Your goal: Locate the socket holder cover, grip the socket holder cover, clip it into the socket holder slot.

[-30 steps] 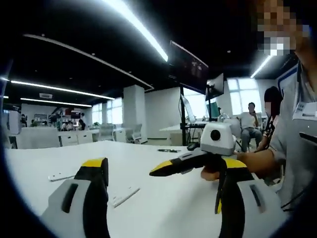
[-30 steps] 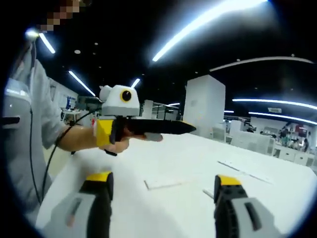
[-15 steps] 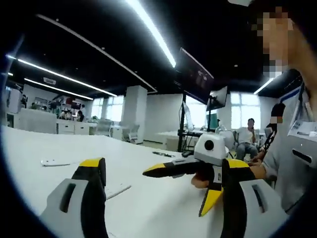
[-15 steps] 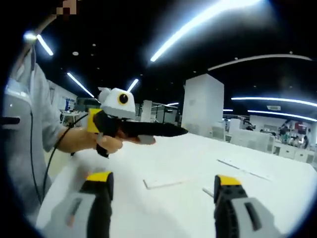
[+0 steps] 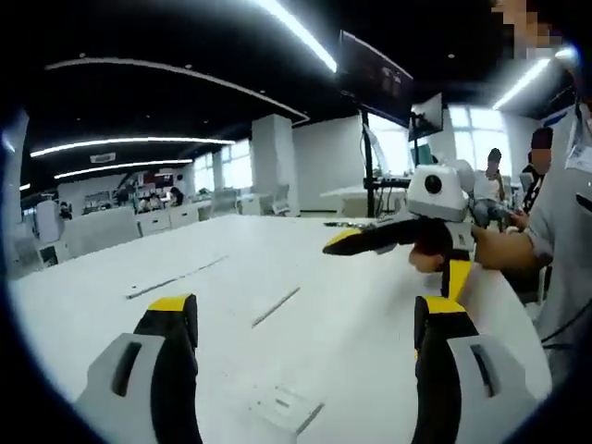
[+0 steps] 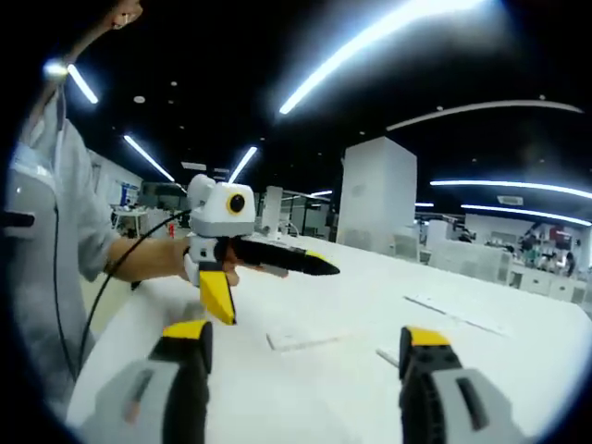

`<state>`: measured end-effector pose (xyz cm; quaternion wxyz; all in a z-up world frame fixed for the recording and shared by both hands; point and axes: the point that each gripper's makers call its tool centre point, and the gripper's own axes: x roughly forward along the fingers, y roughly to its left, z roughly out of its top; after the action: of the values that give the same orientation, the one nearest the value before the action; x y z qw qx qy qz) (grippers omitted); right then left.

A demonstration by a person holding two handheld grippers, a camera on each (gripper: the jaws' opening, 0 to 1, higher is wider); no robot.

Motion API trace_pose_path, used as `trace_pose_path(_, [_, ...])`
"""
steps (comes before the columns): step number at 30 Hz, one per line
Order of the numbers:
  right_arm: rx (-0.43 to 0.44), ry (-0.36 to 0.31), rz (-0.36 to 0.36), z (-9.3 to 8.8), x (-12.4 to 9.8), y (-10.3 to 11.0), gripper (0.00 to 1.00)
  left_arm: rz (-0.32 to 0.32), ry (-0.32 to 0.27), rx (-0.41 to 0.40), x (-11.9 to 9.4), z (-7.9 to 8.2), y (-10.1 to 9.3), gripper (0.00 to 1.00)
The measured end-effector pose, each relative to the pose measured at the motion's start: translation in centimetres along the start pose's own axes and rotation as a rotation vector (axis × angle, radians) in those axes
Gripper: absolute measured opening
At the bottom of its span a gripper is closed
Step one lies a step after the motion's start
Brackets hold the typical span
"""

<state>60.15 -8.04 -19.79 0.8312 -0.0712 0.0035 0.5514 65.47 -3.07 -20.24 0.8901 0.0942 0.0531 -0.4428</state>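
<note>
My left gripper [image 5: 303,314] is open above the white table [image 5: 370,333], with nothing between its yellow-tipped fingers. A small flat white part [image 5: 282,409] lies on the table just ahead of it. Farther out lie a thin white strip [image 5: 276,306] and a longer strip [image 5: 176,277]. My right gripper [image 5: 339,244] enters from the right, held in a hand above the table. In the right gripper view, my right gripper [image 6: 307,333] is open and empty. A flat white rectangular part [image 6: 301,340], a small piece [image 6: 388,356] and a long strip [image 6: 458,315] lie ahead. The left gripper [image 6: 324,268] hovers at left.
The person's grey-sleeved arm [image 6: 55,240] and torso [image 5: 569,231] stand at the table's near edge. Behind the table are a monitor on a stand [image 5: 375,79], a white pillar [image 6: 375,194], office desks and seated people [image 5: 490,180].
The left gripper view has tipped toward the table, bringing the small white part and strips into sight. In the right gripper view, the left gripper has rolled, so its yellow lever hangs down.
</note>
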Motion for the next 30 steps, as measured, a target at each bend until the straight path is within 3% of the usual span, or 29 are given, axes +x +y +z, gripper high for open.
trace_pose_path(2, [-0.004,0.002,0.001,0.0,-0.2,0.1,0.83,0.021,0.051,0.03,-0.2,-1.3,0.9,0.95])
trace_pose_path(8, [-0.004,0.0,0.0,0.0,-0.3,0.2,0.83,0.038,0.092,0.032,-0.7,-3.3,2.2,0.95])
trace_pose_path(30, [-0.008,-0.006,-0.015,0.1,-0.1,-0.3,0.83,0.08,0.161,0.09,-1.4,-4.9,3.7,0.95])
